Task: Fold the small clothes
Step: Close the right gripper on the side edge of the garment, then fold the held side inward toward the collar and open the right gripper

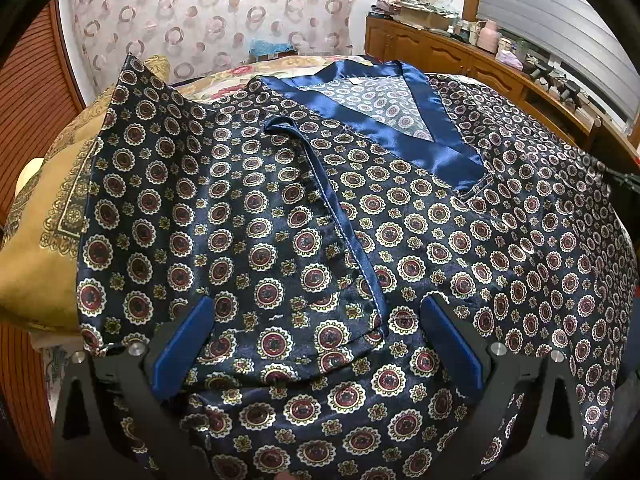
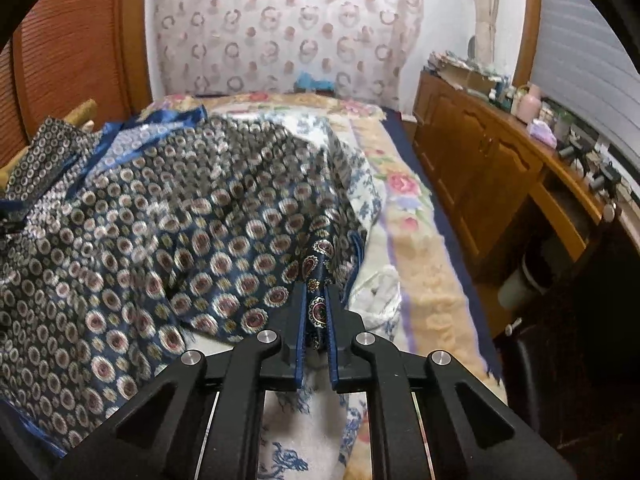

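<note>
The navy satin garment with round red-and-gold medallions and a plain blue neck band (image 1: 320, 208) is lying spread over the bed with the flowered cream blanket (image 2: 416, 240), reaching toward its left edge, where a mustard patterned cushion (image 1: 44, 216) is showing from under it. One sleeve is already lying folded across the chest.

The left gripper (image 1: 316, 316) is hovering low over the near part of the cloth with its jaws wide apart and nothing between them. The right gripper (image 2: 316, 296) is pinching a corner of the same garment near the bed's right edge; its jaws are almost together with the cloth between them, and the fabric is rising in a tent toward them.

The risk, I think, is in the material. Satin is slippery, so the pinched corner may be sliding out during the carry-over, or the whole garment may be gliding on the blanket and undoing the sleeve fold. The right view is blurred, which suggests quick motion, and this is making a slip more likely.

Around: a wooden sideboard with bottles and boxes (image 2: 500, 152) is standing along the right side, a curtain with pink rings (image 1: 216, 12) behind. A white crumpled cloth (image 2: 380, 292) is lying just beside the right gripper and could be getting caught.
</note>
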Tool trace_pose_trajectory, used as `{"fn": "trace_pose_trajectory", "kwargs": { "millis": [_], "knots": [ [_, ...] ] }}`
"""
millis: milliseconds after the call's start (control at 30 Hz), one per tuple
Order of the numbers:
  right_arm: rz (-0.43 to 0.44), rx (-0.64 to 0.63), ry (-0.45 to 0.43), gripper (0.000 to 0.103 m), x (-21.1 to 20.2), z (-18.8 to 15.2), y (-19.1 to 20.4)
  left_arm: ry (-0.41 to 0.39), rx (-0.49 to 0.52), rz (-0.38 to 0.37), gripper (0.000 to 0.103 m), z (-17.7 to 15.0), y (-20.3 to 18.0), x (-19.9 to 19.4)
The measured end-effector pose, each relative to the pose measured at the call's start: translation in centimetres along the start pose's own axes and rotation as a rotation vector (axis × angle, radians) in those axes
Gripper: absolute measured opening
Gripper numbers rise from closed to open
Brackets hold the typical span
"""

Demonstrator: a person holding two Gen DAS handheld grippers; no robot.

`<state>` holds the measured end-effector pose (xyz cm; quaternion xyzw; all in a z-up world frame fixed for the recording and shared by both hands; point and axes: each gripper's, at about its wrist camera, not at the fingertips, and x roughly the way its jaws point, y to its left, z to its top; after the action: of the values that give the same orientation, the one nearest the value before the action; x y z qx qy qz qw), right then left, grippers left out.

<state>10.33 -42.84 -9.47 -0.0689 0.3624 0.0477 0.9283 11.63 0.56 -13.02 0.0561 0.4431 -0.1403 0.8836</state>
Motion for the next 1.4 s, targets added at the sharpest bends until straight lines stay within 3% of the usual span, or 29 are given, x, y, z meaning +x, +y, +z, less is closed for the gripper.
{"fn": "trace_pose_trajectory", "kwargs": {
  "millis": [333,433,567,733,867,1067,1200,1400],
  "knots": [
    [0.083,-0.108,-0.104,0.006,-1.5,4.2,5.0,-0.001,0.002,0.002,0.103,0.0,0.1,-0.1],
    [0.128,-0.141,-0.093,0.006,-0.8,4.4,7.3,-0.009,0.003,0.016,0.103,0.0,0.0,-0.2],
    [0.171,-0.166,-0.054,0.006,0.8,3.8,9.6,-0.077,0.006,0.048,0.103,0.1,0.1,-1.6],
    [0.215,-0.178,0.006,0.006,2.6,2.9,11.6,-0.157,-0.022,0.035,0.103,0.5,0.4,-4.0],
    [0.227,-0.167,0.031,0.006,3.1,2.6,11.8,-0.209,-0.049,0.02,0.103,0.9,0.6,-5.6],
    [0.211,-0.158,0.001,0.031,2.0,2.9,11.3,-0.259,-0.048,0.021,0.103,1.2,0.2,-7.3],
    [0.197,-0.131,-0.046,0.04,0.5,3.8,9.7,-0.276,-0.043,0.016,0.103,1.5,-0.3,-8.1],
    [0.144,-0.05,-0.075,0.042,-0.2,4.8,5.9,-0.29,-0.032,0.006,0.103,1.5,-1.2,-8.7]
  ]
}}
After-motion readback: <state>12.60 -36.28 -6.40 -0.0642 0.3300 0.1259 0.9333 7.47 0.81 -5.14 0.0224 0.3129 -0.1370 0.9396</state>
